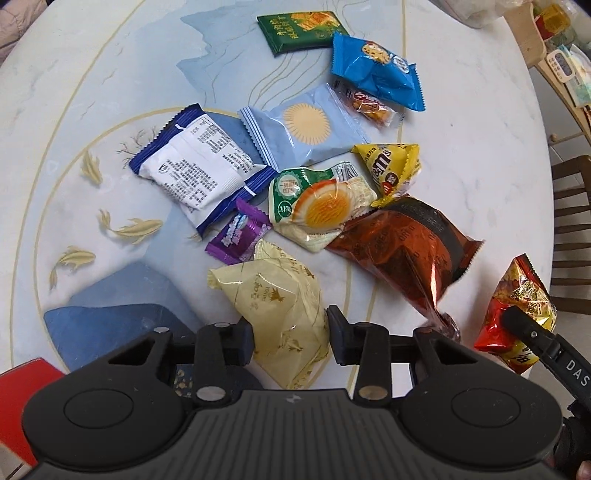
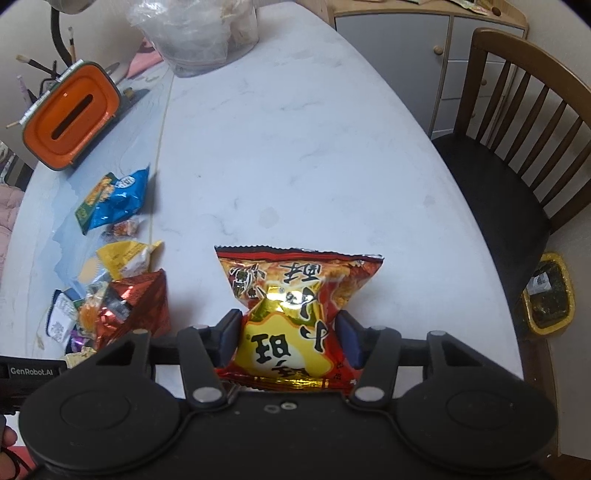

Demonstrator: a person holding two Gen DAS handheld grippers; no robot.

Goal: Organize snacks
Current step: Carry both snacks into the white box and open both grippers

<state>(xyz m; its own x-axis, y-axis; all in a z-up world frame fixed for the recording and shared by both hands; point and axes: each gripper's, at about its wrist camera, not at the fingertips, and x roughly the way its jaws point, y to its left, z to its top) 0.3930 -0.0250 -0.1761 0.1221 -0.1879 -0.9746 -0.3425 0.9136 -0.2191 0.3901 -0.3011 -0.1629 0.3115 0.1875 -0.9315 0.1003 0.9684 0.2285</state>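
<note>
Both tongs are closed on snack bags. The left tongs point(image 1: 291, 334) are seen pinching a pale cream packet point(image 1: 275, 306) at the near edge of the pile, and the right tongs point(image 2: 288, 338) are clamped across the waist of a red-and-gold snack bag point(image 2: 295, 314), which is squeezed into an hourglass shape. Whether either bag has been lifted clear of the worktop point(image 2: 314, 155) cannot be told for certain from these steep views.

The remaining snacks are scattered loosely to the far side of the left tongs: a copper-red foil bag point(image 1: 402, 251), a yellow candy pouch point(image 1: 391, 168), an egg-printed packet point(image 1: 317, 203), a small purple wrapper point(image 1: 238, 236), a white-and-blue sachet point(image 1: 199, 170), a pale blue packet with a sun design point(image 1: 303, 125), a bright blue bag point(image 1: 376, 70) and a flat green packet point(image 1: 303, 29).

Slippage is judged the main risk: both held wrappers are smooth, glossy film, air-filled and pillowy, so they could squirt out from between the pads if the grip is loosened or the bags are swung. Too firm a squeeze could burst a seal or crush brittle contents. The cream packet lies touching the purple wrapper, and the neighbour could be dragged along with it. The crinkled foil edges are serrated and could be snagged.
</note>
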